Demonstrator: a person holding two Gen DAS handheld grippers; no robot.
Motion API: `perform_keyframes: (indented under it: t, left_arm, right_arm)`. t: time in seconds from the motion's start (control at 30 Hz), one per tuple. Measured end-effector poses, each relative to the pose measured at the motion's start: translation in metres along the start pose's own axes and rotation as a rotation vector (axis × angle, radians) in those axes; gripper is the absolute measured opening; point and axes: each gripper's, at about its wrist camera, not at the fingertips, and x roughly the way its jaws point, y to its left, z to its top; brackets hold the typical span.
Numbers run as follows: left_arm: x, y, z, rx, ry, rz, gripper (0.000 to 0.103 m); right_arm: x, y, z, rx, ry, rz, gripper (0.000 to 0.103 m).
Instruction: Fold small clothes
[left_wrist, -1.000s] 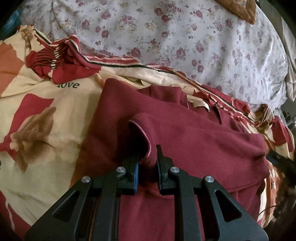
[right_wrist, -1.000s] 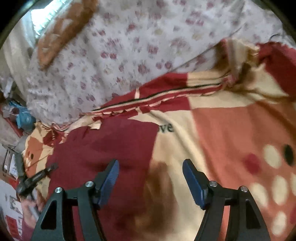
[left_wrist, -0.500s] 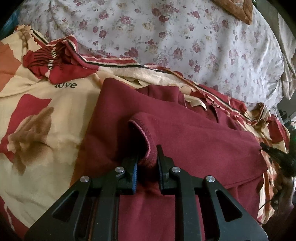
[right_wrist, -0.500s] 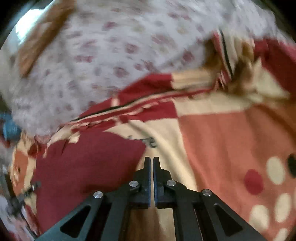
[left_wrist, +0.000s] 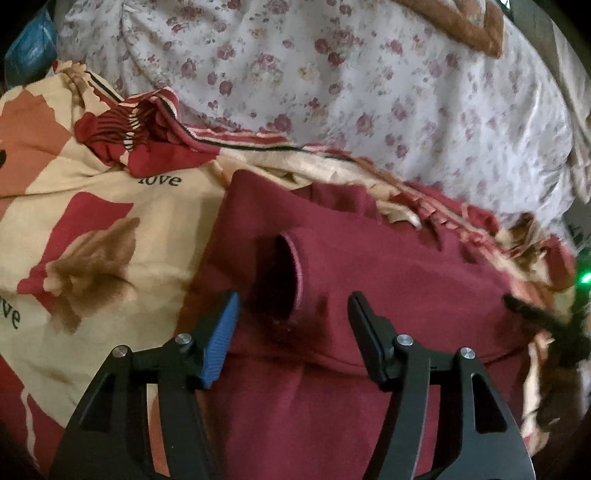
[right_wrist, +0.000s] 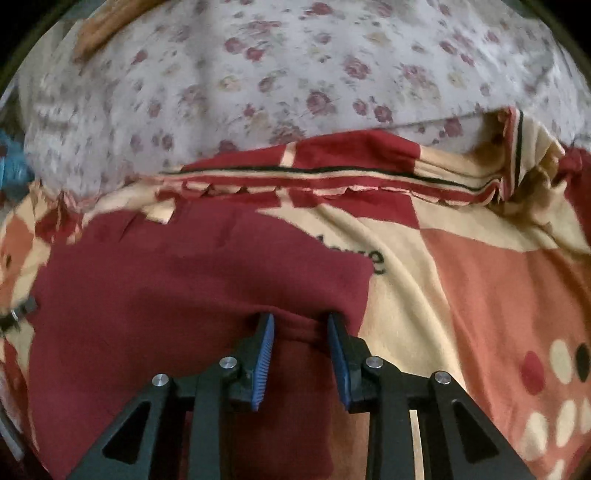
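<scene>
The maroon garment (left_wrist: 369, 280) lies on the patterned blanket (left_wrist: 92, 229), its sleeve cuff (left_wrist: 295, 273) folded inward. The left gripper (left_wrist: 291, 321) stands wide open, empty. The right gripper (right_wrist: 300, 332), part-closed, seemingly straddles the hem (right_wrist: 299, 328); a full fold of it should be gathered before lifting.

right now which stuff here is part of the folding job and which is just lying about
Part of the job: maroon sweater, its sleeve cuff, left gripper, right gripper.

Just lying about: patterned blanket, floral sheet, brown cushion.
</scene>
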Motion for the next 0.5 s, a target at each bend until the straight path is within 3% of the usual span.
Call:
perform_keyframes:
  t: [0.23, 0.37, 0.5]
  left_arm:
    - [0.008, -0.014, -0.007, 0.121, -0.02, 0.099, 0.061]
    - [0.008, -0.012, -0.008, 0.125, -0.028, 0.104, 0.061]
    - [-0.001, -0.014, -0.01, 0.119, -0.03, 0.099, 0.061]
  right_arm:
    - [-0.043, 0.003, -0.02, -0.019, -0.006, 0.022, 0.031]
    - [-0.032, 0.003, -0.04, -0.011, 0.071, 0.013, 0.036]
    - [-0.047, -0.004, -0.046, 0.038, 0.047, 0.038, 0.043]
